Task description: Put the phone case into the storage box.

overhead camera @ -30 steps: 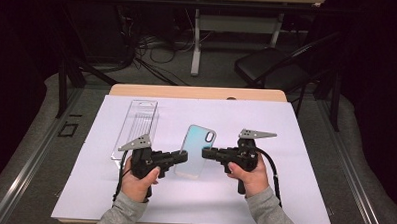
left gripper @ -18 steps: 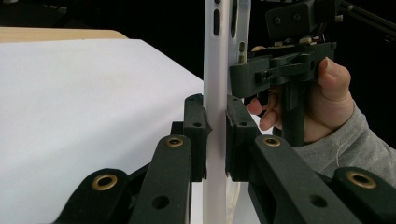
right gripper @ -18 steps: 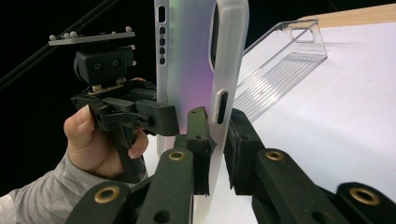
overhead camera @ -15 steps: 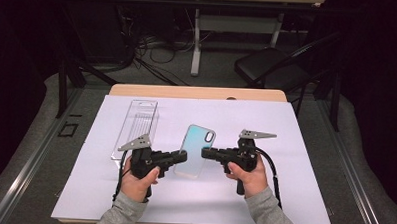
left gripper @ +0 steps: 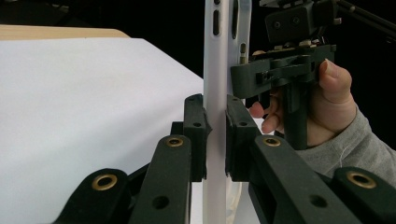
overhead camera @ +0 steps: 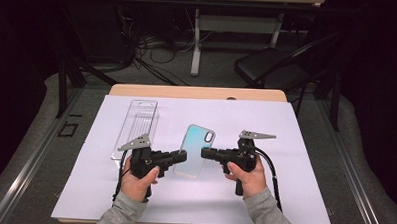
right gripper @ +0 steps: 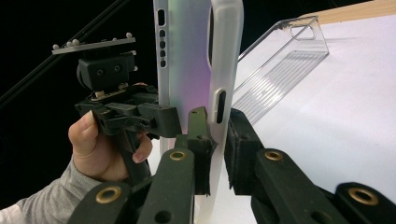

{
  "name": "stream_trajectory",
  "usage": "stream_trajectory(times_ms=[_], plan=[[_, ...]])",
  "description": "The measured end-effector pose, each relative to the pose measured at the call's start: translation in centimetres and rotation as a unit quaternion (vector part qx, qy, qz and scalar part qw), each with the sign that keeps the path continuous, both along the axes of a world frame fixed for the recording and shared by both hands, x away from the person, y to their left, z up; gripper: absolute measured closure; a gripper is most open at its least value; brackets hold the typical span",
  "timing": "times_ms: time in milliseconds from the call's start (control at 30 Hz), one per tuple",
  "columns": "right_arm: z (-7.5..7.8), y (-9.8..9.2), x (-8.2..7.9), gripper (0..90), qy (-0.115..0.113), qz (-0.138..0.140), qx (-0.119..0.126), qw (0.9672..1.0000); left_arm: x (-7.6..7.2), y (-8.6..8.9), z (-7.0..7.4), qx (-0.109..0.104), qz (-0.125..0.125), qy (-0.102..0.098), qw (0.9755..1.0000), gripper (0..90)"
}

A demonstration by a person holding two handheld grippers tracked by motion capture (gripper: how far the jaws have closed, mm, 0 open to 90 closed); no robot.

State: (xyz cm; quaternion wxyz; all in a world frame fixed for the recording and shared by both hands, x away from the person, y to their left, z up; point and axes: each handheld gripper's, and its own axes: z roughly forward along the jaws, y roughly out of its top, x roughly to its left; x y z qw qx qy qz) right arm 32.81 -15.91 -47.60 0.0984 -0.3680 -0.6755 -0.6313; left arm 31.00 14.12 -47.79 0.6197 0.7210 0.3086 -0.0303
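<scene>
White sheeting is covering the tabletop [overhead camera: 293, 195], with a dark room and a folding chair [overhead camera: 268, 69] lying beyond its far edge. Toward the left, a clear plastic package [overhead camera: 136, 127] is lying flat. Next, the left gripper [overhead camera: 181, 155] is pinching one long rim of the phone case [overhead camera: 195, 149], held near the middle of the tabletop, while the right gripper [overhead camera: 205, 152] is clamping the opposite rim. Light, thin and probably flexible and slippery, it is best gripped by its rims.
</scene>
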Motion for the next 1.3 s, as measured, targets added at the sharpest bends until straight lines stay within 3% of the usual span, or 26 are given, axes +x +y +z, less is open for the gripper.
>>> stream_trajectory(times_ms=[1300], plan=[[0.02,0.03,-0.15,82.4,-0.001,-0.006,0.004,1.0,0.07,0.06,-0.08,-0.006,-0.001,0.004,1.0,81.6]])
